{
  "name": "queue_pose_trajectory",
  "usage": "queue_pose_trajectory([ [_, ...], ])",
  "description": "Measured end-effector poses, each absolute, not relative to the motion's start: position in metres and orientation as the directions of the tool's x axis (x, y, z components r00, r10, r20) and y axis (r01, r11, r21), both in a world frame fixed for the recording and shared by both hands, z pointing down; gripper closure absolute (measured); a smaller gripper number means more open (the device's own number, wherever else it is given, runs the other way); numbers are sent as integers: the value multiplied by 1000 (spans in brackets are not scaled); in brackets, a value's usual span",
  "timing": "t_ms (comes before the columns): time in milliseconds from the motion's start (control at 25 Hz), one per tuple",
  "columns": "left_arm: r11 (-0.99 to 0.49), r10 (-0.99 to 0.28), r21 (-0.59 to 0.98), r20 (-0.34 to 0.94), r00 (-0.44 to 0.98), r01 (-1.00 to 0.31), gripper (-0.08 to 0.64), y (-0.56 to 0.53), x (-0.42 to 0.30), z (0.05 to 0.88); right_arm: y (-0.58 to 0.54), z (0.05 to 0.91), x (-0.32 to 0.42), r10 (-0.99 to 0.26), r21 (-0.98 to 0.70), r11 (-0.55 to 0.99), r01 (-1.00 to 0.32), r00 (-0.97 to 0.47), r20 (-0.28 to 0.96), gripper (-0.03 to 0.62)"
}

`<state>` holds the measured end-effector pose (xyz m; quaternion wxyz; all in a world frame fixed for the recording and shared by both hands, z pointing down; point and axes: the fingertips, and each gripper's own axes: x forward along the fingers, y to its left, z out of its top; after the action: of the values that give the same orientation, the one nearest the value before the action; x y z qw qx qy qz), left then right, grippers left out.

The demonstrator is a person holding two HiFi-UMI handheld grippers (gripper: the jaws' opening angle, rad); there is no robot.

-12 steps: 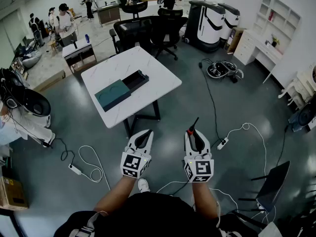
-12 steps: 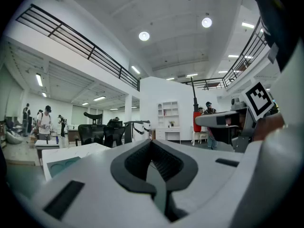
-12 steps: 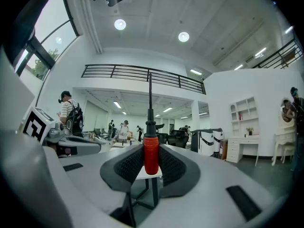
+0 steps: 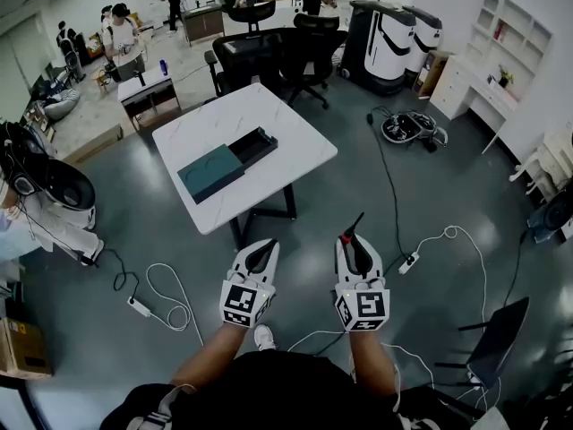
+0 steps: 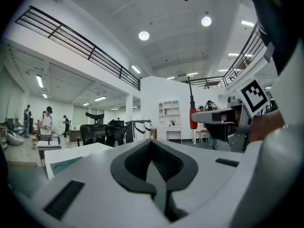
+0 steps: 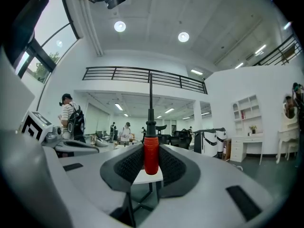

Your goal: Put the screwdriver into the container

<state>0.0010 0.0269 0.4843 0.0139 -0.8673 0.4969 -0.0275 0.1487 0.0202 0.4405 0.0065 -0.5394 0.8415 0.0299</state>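
Observation:
A white table [image 4: 295,146] stands ahead of me on the grey floor. On it lies the container [image 4: 226,161], a teal box with its dark drawer slid out toward the far right. The screwdriver [image 4: 353,232] has a red handle and a black shaft that points up and away from me. My right gripper [image 4: 351,242] is shut on its handle [image 6: 151,156], well short of the table. My left gripper [image 4: 263,251] hangs beside it, shut and empty. In the left gripper view the screwdriver [image 5: 193,117] shows at the right.
Black office chairs [image 4: 269,56] stand behind the table. White cables and a power strip [image 4: 136,307] lie on the floor at the left, another strip [image 4: 407,262] at the right. White machines [image 4: 385,34] stand at the back, people [image 4: 116,34] far left.
The table and container have shifted slightly right and lower in the head view. Both grippers keep the same pose, and the screwdriver stays held.

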Motion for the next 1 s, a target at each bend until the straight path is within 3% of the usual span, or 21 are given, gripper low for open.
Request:
queue_pose_trajectory([
  [1000,-550,-835,-30,23,549,-835,555,-24,-58,492,-27,447,93,-923,17,383,-924,-383,-23,480],
])
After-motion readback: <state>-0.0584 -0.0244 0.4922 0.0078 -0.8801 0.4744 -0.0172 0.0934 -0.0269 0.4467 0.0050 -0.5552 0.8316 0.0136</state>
